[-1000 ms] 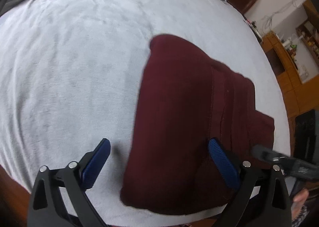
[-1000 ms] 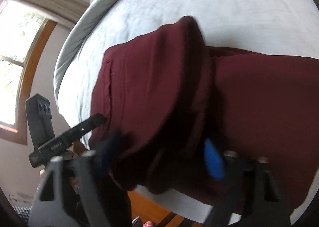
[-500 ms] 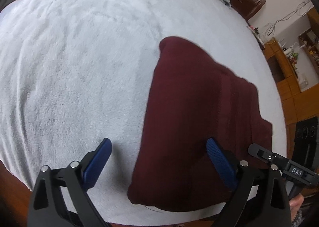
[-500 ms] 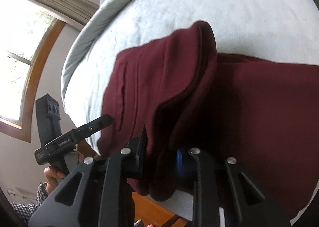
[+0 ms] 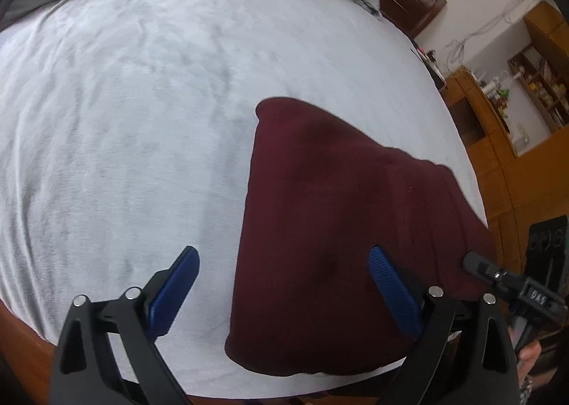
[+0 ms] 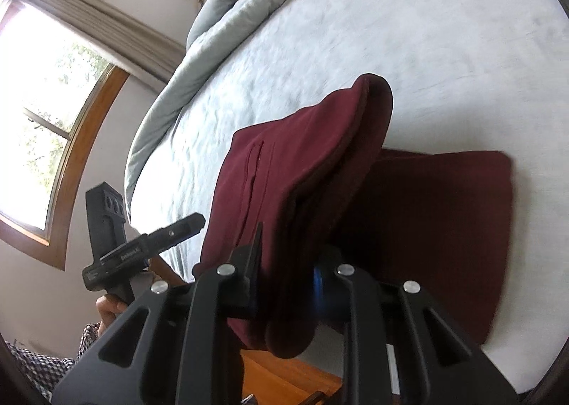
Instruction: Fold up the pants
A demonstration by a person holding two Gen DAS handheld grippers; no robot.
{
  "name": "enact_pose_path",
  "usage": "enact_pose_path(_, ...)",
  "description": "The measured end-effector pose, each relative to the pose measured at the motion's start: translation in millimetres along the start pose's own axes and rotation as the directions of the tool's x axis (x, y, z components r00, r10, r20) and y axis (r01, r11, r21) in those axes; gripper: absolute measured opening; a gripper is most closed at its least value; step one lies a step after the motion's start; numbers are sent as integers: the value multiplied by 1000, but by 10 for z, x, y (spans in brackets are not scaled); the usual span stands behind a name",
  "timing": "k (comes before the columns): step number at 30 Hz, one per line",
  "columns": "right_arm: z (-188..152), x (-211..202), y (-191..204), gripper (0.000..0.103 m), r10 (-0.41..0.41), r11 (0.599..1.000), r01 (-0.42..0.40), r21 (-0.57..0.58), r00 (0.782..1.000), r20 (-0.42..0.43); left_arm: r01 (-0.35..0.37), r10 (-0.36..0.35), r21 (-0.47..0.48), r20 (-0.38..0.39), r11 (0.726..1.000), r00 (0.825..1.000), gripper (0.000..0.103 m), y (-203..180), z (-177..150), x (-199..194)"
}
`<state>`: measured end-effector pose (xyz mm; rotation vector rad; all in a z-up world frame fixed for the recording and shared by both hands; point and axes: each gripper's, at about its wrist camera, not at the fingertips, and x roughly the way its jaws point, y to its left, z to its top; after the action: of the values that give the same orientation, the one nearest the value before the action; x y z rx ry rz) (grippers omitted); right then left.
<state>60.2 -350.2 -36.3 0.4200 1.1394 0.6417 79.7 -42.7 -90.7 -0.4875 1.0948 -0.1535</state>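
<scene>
The maroon pants [image 6: 355, 191] lie partly folded at the bed's [image 5: 124, 120] near edge. The right gripper [image 6: 288, 273] pinches 1 folded end, lifting it; the left gripper [image 5: 284, 284] hovers open. A final fold seems left.

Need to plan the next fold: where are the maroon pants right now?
The maroon pants lie near the bed's front edge, right of centre in the left wrist view; the right gripper is shut on their near edge, lifting it.
</scene>
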Motion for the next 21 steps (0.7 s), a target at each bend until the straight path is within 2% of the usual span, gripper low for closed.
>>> enact_pose_path(6,-34,-310,-251,20,-27,999,26,42,999,28,-4,7,76,-32,997,999,96,-314,-84,176)
enact_pose_path(13,-147,-505,-550,20,-56,995,52,89,997,53,-15,20,96,-56,995,998,97,-490,-177,300)
enact_pose_path(18,-257,-276,-959,20,-128,982,131,134,991,-29,-48,58,104,-95,993,994,97,-512,-224,460)
enact_pose_path(21,-339,-119,-1212,21,-102,974,109,199,994,-43,-60,72,106,-119,993,990,99,-508,-288,617)
